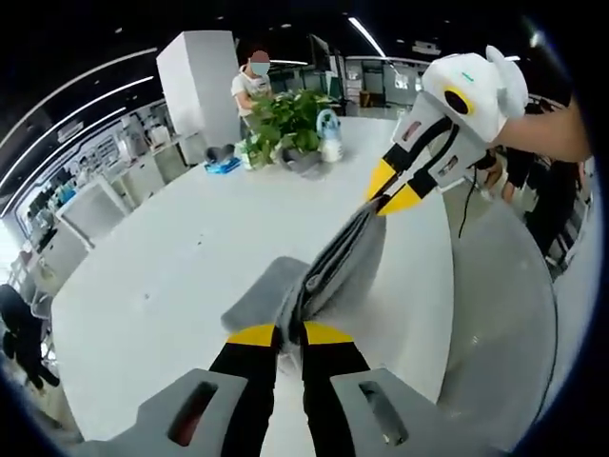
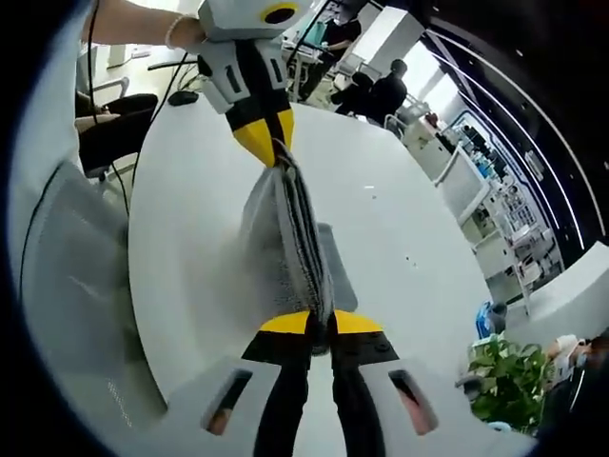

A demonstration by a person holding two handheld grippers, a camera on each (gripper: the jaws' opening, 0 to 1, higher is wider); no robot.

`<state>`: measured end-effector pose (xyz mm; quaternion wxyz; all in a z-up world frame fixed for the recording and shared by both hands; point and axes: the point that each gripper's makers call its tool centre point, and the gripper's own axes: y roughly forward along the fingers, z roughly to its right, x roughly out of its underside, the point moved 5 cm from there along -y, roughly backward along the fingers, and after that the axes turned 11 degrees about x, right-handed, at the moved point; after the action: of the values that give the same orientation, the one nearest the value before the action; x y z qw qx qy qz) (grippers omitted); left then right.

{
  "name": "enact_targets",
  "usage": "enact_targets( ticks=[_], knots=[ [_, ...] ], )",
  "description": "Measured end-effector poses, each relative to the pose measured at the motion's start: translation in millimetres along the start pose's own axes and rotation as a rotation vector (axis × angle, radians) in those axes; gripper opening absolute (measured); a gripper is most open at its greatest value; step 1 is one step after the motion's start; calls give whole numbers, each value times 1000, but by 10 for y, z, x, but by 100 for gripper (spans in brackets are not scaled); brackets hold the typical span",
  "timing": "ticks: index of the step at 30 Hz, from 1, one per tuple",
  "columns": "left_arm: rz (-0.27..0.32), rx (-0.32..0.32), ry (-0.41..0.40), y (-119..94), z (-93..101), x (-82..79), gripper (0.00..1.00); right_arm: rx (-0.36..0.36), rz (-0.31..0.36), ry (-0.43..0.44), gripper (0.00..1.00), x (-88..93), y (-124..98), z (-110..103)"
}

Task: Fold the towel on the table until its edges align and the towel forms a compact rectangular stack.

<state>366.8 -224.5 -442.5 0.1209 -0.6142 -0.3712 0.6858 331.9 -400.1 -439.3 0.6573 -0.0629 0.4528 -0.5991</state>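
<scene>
Hanging between two tools, the grey towel (image 1: 335, 271) is the landmark item here.

Left tool (image 1: 290, 335): yellow-tipped black jaws closed on the near edge of the towel, seen at the bottom of the left gripper view. In the right gripper view the same left tool (image 2: 269, 143) comes in from the top, its yellow tips pinched on the far end of the towel (image 2: 290, 238).

Right tool (image 2: 322, 324): jaws shut on the near end of the towel in the right gripper view. In the left gripper view this right tool (image 1: 392, 193) sits above and to the right of the towel, gripping its upper corner, with a person's arm (image 1: 542, 133) behind it.

Towel: folded into several layers, stretched taut between the two tools and raised over the white surface (image 1: 171, 257); one lower part of it lies on or just above the surface, though contact cannot be told.

Beyond the towel, at the far end of the surface: a potted green plant (image 1: 290, 119), a white bottle (image 1: 331, 143) just beside it, and a blue item (image 1: 225, 166). A person (image 1: 252, 90) stands behind the plant.
</scene>
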Motion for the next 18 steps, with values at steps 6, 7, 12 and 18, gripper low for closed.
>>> enact_targets(
  ticks=[6,7,12,18],
  knots=[
    [6,-49,-29,76,-94,-31,9,21,-13,30,5,3,125,126],
    [7,-52,-37,91,-112,-30,9,25,-16,34,5,7,147,141],
    [3,-77,-89,159,-215,-8,9,35,-22,51,5,7,284,197],
    [10,-97,-122,232,-309,16,9,46,-25,80,4,19,421,267]
  ],
)
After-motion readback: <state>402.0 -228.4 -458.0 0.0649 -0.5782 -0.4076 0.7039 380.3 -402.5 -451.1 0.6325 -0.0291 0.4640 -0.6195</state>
